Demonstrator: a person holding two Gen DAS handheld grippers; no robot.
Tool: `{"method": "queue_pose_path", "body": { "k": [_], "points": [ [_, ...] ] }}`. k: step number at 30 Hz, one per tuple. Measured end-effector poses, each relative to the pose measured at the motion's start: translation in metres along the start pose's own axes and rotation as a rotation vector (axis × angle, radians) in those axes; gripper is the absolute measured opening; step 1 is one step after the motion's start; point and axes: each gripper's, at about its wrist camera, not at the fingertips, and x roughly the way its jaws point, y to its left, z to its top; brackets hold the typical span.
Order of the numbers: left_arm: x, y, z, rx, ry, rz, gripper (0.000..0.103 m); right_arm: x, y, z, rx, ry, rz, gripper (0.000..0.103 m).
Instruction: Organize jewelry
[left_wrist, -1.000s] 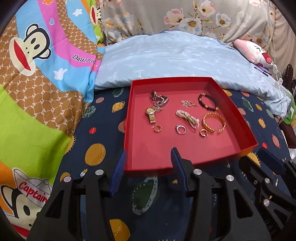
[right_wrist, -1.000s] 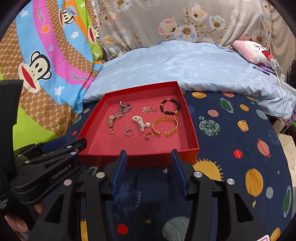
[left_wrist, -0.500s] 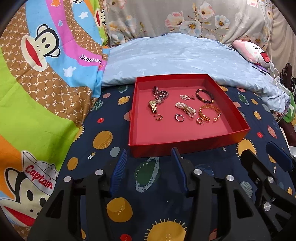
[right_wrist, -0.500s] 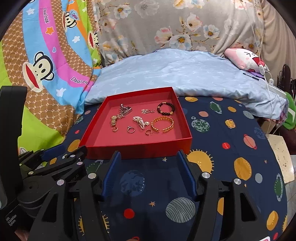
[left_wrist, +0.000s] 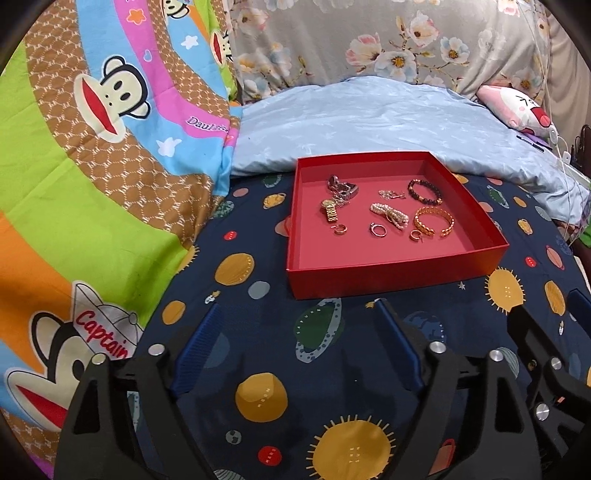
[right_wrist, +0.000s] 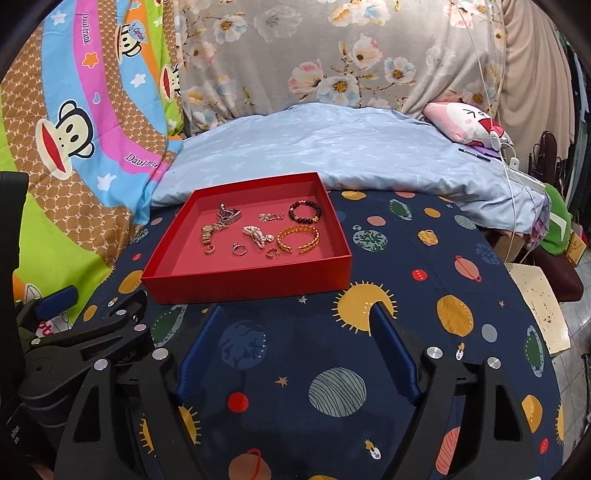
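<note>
A bed covered with a dark blue planet-print sheet (left_wrist: 332, 387) fills both views, with a cartoon monkey blanket (left_wrist: 110, 155) to the left and a pale blue pillow (left_wrist: 369, 122) behind.

Nearest, the left gripper (left_wrist: 299, 347) hovers over the sheet with its blue fingers (left_wrist: 199, 347) spread wide and nothing between them. The right gripper (right_wrist: 295, 347) sits just beside it, its fingers (right_wrist: 393, 350) equally wide and empty.

A little farther on, a shallow red tray (left_wrist: 388, 273) rests on the sheet, close to both grippers but touching neither. The jewelry lies loose inside it: a gold watch (left_wrist: 330, 209) and a silver watch (left_wrist: 341, 187) at the left, three small rings (left_wrist: 378, 229) along the near row, a pearl bracelet (left_wrist: 389, 216) in the middle, a gold bangle (left_wrist: 433, 220) and a dark bead bracelet (left_wrist: 424, 192) at the right, and a small silver chain piece (left_wrist: 390, 194) between.

Everything looks light. The rings are small, hard and likely slippery, so pinching across the band seems best. The bangle looks stiff enough to take by its rim, while the bead and pearl strands will probably droop, so gripping across a bunched section should hold them.
</note>
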Motion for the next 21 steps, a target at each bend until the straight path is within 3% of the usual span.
{"method": "queue_pose_path", "body": {
  "k": [7,21],
  "points": [
    [-0.008,0.004,-0.004,-0.017,0.001,0.007,0.092,-0.009,-0.004,-0.006,0.022,-0.008,-0.011,0.085],
    [-0.023,0.008,-0.011,-0.044,0.005,-0.014,0.092,-0.025,-0.005,-0.012,0.022,-0.019,-0.032,0.086]
  ]
}}
